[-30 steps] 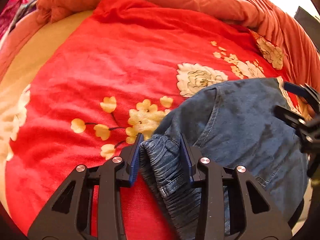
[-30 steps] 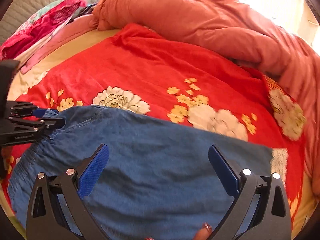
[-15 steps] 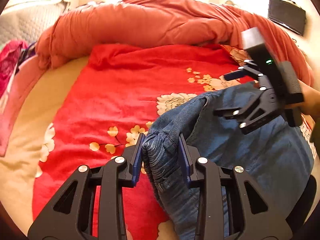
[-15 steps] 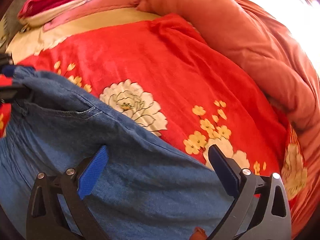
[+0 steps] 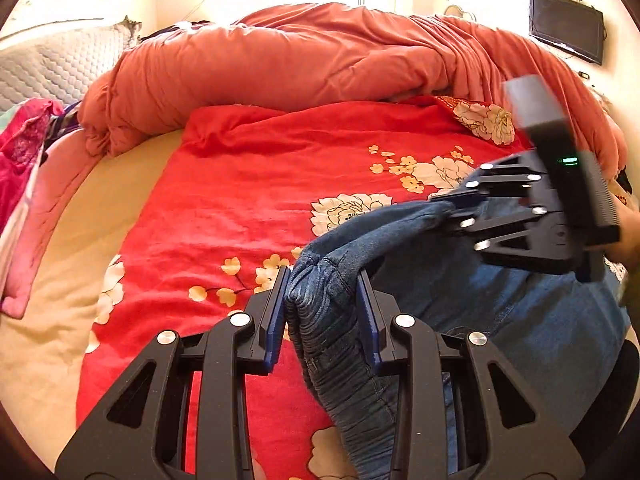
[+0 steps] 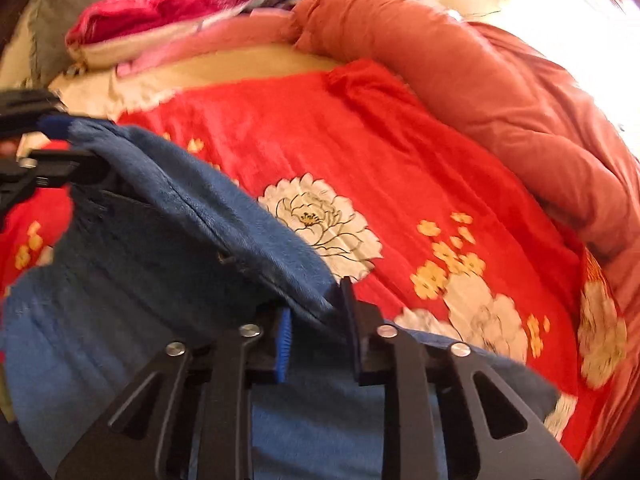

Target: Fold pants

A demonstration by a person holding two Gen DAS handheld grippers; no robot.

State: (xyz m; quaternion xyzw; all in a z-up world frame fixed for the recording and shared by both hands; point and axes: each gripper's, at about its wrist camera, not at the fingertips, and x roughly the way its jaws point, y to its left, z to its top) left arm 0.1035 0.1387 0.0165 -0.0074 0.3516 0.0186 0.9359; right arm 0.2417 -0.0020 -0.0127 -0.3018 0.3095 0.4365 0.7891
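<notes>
Both grippers are clamped on the jeans (image 5: 500,320): left gripper (image 5: 323,312) at 6 o'clock, right gripper (image 5: 452,206), jaws just closed, at 3 o'clock.

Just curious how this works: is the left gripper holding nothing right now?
No, the left gripper is clamped on a bunched edge of the blue jeans.
</notes>
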